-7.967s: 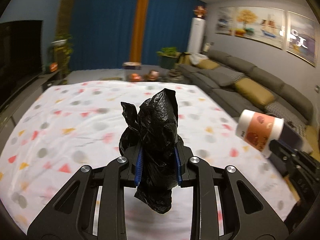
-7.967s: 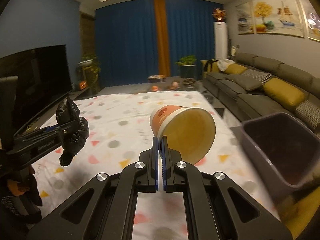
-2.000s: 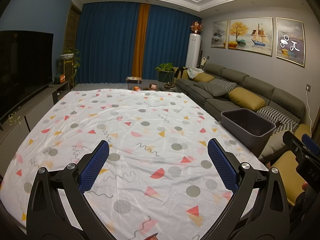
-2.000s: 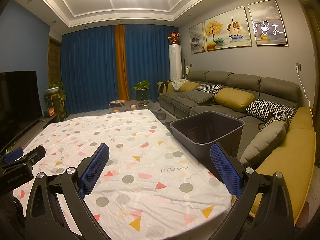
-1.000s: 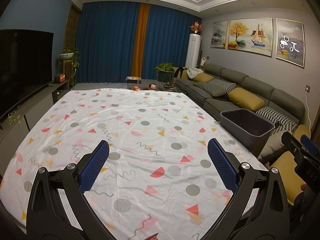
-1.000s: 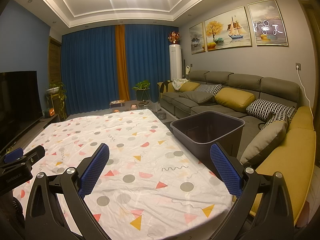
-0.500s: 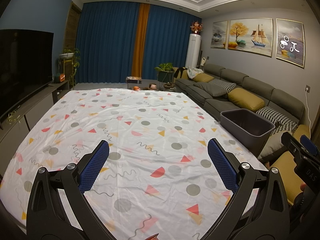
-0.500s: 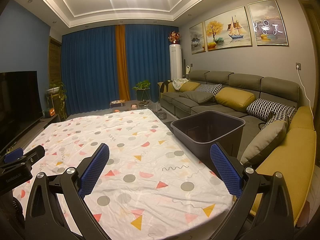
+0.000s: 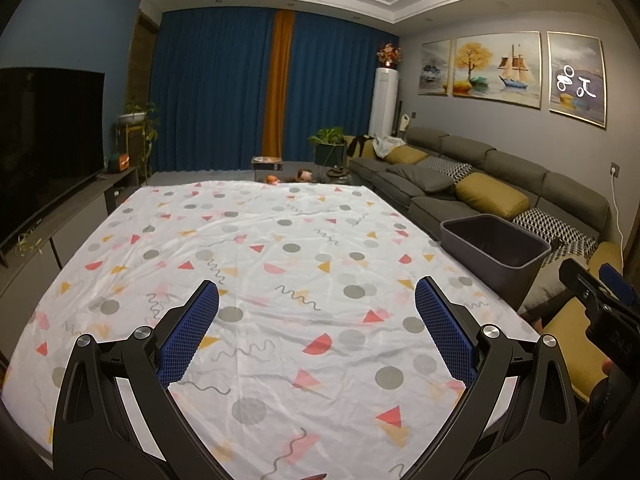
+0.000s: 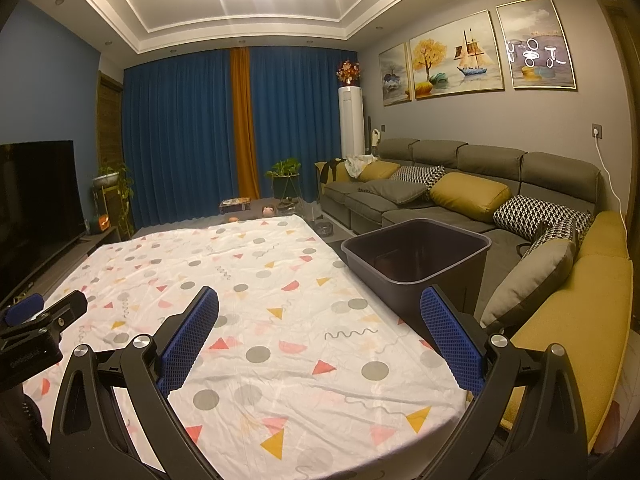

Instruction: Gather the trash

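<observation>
Beside the bin (image 10: 416,264): table (image 9: 280,280) bare of trash.
Both grippers (image 9: 316,320) (image 10: 320,320) hover with jaws wide, empty; collecting looks finished.

Both wrist views look forward over the patterned tablecloth (image 9: 304,248) toward the curtains (image 10: 192,132), sharing the bin (image 10: 416,256).

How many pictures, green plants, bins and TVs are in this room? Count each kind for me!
Pictures: 3
Green leafy plants: 2
Bin: 1
TV: 1
Total: 7
</observation>
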The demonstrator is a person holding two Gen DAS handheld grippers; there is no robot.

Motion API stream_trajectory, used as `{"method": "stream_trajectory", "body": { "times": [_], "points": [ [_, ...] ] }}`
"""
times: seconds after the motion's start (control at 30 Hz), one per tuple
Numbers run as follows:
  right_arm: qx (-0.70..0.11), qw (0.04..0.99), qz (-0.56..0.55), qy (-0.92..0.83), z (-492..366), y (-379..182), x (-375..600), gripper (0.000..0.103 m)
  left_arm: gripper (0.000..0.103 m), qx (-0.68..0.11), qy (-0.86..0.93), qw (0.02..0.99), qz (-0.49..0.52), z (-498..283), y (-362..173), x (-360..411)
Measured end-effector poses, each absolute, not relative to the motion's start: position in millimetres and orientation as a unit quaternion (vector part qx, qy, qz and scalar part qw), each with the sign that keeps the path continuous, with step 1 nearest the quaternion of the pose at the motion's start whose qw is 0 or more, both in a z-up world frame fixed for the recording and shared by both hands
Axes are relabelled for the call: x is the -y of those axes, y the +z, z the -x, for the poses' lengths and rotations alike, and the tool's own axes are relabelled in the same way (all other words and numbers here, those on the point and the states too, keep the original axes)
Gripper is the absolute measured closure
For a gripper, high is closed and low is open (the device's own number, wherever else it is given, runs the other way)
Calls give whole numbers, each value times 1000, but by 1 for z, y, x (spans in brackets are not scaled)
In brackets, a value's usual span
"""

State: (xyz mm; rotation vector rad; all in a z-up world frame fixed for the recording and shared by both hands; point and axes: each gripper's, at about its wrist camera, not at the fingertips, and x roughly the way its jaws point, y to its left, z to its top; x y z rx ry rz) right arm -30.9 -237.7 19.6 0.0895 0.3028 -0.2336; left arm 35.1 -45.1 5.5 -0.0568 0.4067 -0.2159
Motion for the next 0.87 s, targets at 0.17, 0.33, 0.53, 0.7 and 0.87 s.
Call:
{"method": "stream_trajectory", "body": {
  "times": [0.17,0.33,0.53,0.7,0.87],
  "points": [
    [-151,980,-46,-117,31,20,239,6,16,-204,-114,972,24,-35,6,48],
    [-151,980,-48,-117,31,19,241,6,16,-202,-110,973,25,-35,7,47],
    [-150,981,-49,-117,32,19,242,6,13,-200,-106,974,24,-36,8,46],
    [-149,980,-51,-118,31,20,243,6,6,-193,-100,976,17,-34,11,49],
    [-148,980,-54,-119,31,21,246,6,6,-204,-96,974,35,-38,10,44]
  ]
}}
